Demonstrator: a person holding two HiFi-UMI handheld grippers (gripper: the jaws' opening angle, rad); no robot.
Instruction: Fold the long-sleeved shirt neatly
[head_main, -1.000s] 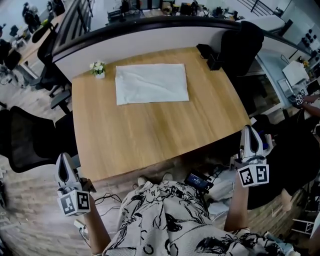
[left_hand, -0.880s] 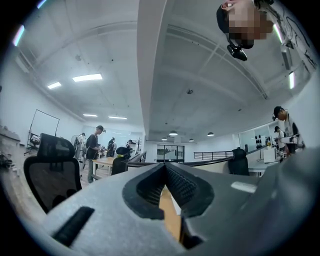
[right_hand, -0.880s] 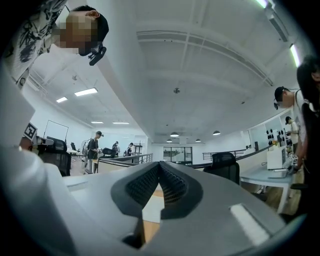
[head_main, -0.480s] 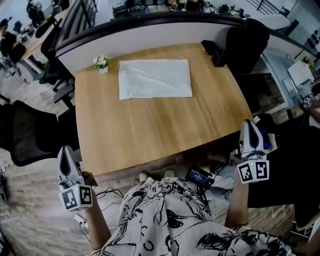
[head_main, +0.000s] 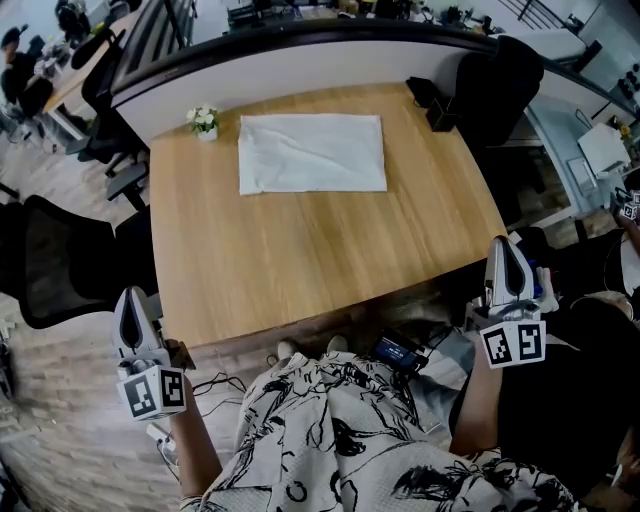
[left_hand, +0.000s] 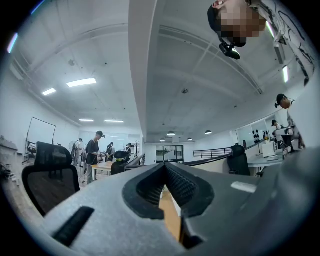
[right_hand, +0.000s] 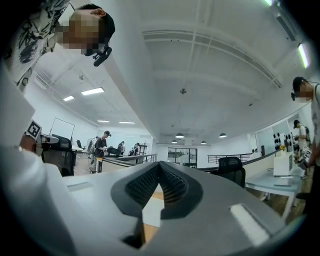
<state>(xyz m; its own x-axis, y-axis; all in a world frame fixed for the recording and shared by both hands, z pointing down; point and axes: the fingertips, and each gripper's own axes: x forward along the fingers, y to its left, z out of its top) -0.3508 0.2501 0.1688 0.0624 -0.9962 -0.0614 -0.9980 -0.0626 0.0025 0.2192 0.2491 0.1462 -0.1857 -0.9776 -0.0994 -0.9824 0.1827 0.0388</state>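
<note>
Apparently the shirt (head_main: 312, 153) lies lengthwise left-to-right; left hand-held gripper (head_main: 128, 296) and right hand-held gripper (head_main: 504, 246) are closed, empty.

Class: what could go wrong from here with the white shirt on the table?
The shirt lies at the far side of the table; the left gripper and right gripper sit shut off the near edge: a long reach may drag and crease it. The flower pot stands beside its left corner and could be knocked over.
</note>
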